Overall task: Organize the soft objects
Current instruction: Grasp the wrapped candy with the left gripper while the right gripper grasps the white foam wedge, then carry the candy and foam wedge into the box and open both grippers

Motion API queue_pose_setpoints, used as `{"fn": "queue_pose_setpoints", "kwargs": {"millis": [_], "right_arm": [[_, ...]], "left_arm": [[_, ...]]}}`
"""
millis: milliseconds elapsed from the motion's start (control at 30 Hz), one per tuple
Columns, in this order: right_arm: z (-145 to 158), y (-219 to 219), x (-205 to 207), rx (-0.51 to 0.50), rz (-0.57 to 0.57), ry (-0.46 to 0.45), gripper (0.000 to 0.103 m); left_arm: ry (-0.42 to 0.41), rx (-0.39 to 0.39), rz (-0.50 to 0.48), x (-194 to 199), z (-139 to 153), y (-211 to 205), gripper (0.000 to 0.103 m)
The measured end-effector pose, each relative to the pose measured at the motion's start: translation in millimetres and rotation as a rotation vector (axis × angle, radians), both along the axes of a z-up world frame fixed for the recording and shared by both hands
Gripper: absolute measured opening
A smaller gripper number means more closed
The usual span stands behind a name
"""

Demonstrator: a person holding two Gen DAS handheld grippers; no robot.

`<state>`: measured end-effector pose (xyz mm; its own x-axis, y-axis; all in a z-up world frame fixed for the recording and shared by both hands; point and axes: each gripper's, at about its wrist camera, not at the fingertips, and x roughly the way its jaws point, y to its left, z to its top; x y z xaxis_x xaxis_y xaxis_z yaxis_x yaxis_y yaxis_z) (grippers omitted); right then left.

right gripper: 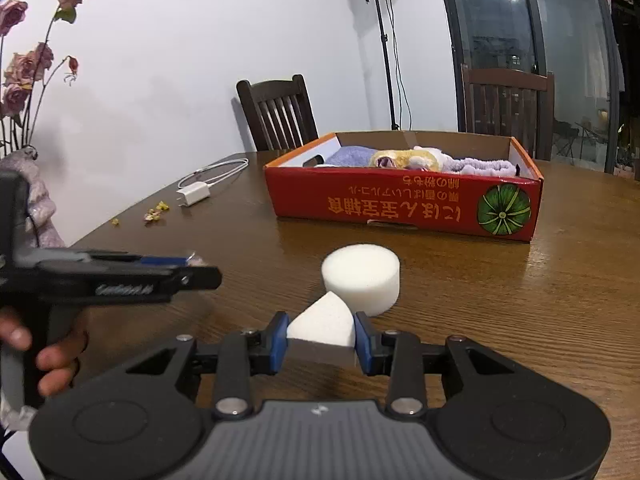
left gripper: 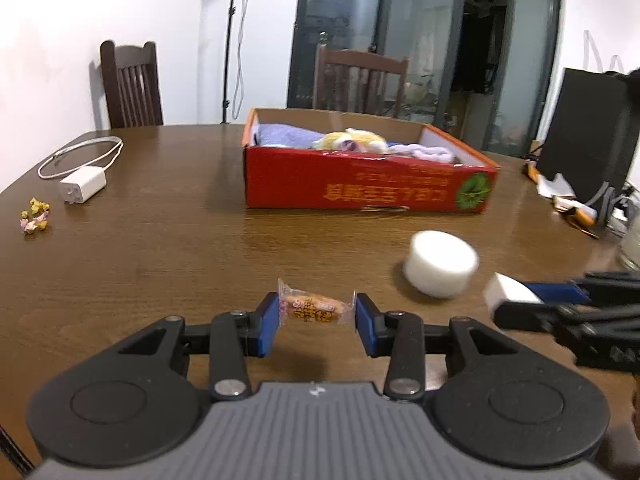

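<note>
Gripping on both sides. Left gripper with blue-padded fingers pinching a small orange snack in a clear crinkled wrapper by its two twisted ends, low over the brown wooden table. Right gripper with fingers clamped on a white wedge-shaped foam piece, pads pressing both flanks, point of the wedge facing away from the camera. Same wedge visible at right edge of left wrist view, blurred.

White round foam cylinder standing upright on table just beyond the wedge, apart from both grippers. Red cardboard box with orange rim and green pumpkin print further back, open top, holding lavender towels and a yellow-and-white plush toy.

Far left of table: white charger block with coiled cable, small scatter of dried yellow-pink petals. Bare hand around left gripper's handle in right wrist view. Dried pink roses at left edge, dark wooden chairs behind table.
</note>
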<state>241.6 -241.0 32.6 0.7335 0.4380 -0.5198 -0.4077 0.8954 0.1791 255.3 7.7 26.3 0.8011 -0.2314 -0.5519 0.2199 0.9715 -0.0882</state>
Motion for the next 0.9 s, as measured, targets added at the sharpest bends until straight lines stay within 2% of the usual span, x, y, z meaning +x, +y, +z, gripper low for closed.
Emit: {"fn": "queue_pose_setpoints", "kwargs": {"millis": [133,267,400,500,567,633,767,900], "right_arm": [[8.1,3.2,-12.3,0.005,0.013,-0.028,0.034],[19.0,5.7,-20.5,0.019,0.033,-0.077,0.034],[42.2,3.2,-2.6,0.037,0.053,-0.126,0.034],[65.0,-0.8,32.4,0.098,0.055,-0.141,0.035],[77.4,1.0,63.5,0.118,0.034,-0.167,0.036],[83.7,10.6,97.5,0.088,-0.005,-0.189,0.036],[82.8,34.1,160.0,0.054,-0.017,-0.168,0.036],[70.6,57.0,209.4,0.035,-0.010,-0.134,0.037]], "left_arm": [[-0.023,-0.011,-0.012,-15.1,9.3,-2.6,0.041],[-0.056,-0.027,-0.023,-11.4,21.8,-3.2,0.041],[-0.179,-0.009,-0.079,17.0,57.9,-2.3,0.041],[-0.229,0.026,-0.103,58.7,82.8,-4.1,0.041],[-0.211,0.009,-0.099,91.4,91.4,-2.5,0.041],[-0.186,-0.010,-0.086,126.3,95.8,0.1,0.041],[-0.162,-0.028,-0.059,180.6,96.4,3.0,0.041],[-0.110,-0.060,-0.047,214.9,84.7,9.7,0.041]]}}
